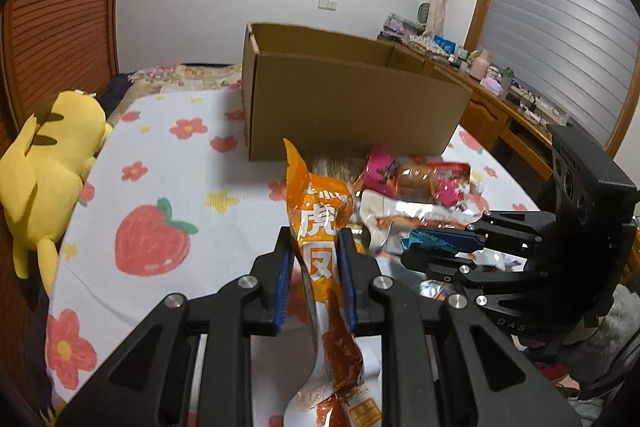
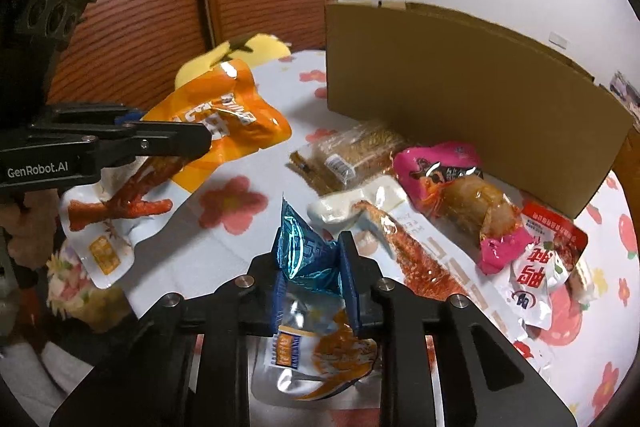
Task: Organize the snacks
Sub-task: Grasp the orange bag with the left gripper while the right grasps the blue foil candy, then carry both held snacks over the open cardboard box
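My left gripper (image 1: 314, 259) is shut on an orange chicken-feet snack pack (image 1: 320, 227), lifted off the bed; in the right wrist view the same orange pack (image 2: 224, 119) hangs from the left gripper (image 2: 200, 141). My right gripper (image 2: 314, 263) is shut on a blue foil snack packet (image 2: 304, 251), whose silver lower part crumples under the fingers. In the left wrist view the right gripper (image 1: 408, 247) pinches the blue packet (image 1: 424, 241) low over the pile. An open cardboard box (image 1: 344, 99) stands behind the snacks.
Loose snacks lie on the floral bedsheet (image 1: 168, 163) before the box: a pink pack (image 2: 436, 167), a red-and-white pack (image 2: 536, 267), a clear brown bar pack (image 2: 352, 155), a white pack (image 2: 360, 207). A yellow plush toy (image 1: 48, 167) sits at left. A cluttered desk (image 1: 496, 87) runs along the right.
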A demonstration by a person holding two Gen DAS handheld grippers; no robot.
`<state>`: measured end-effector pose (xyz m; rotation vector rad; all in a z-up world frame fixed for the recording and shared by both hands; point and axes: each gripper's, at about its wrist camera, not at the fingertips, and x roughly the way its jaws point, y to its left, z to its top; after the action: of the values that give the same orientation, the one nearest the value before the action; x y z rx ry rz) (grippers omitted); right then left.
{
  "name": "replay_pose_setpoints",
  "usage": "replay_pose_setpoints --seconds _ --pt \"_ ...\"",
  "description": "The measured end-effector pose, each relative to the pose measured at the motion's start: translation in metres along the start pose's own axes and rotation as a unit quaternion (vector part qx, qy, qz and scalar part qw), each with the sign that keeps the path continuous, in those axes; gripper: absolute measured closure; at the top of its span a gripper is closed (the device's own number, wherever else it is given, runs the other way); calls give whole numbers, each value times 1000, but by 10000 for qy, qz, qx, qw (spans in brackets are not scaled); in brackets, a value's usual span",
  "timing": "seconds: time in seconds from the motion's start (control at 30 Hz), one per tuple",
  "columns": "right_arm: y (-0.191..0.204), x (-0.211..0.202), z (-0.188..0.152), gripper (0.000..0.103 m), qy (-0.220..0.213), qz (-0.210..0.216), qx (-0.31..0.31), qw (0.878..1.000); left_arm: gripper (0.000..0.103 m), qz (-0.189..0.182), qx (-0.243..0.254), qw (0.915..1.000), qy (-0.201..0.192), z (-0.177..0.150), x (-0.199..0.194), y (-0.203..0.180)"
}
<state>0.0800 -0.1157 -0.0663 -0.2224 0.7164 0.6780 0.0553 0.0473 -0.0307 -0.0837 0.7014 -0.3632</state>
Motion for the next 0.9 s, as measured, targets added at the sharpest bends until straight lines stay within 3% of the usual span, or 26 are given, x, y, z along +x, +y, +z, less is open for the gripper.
replay_pose_setpoints --seconds 0.37,0.63,0.9 --pt "-21 -42 27 81 -575 -75 133 9982 84 -20 247 9988 -433 46 -8 -3" --pt "-64 -65 60 80 -908 -433 142 9948 84 -67 438 9967 -674 102 9 -13" --pt "-114 -72 104 80 -1352 -494 289 9892 84 -118 696 9941 -820 167 32 -22"
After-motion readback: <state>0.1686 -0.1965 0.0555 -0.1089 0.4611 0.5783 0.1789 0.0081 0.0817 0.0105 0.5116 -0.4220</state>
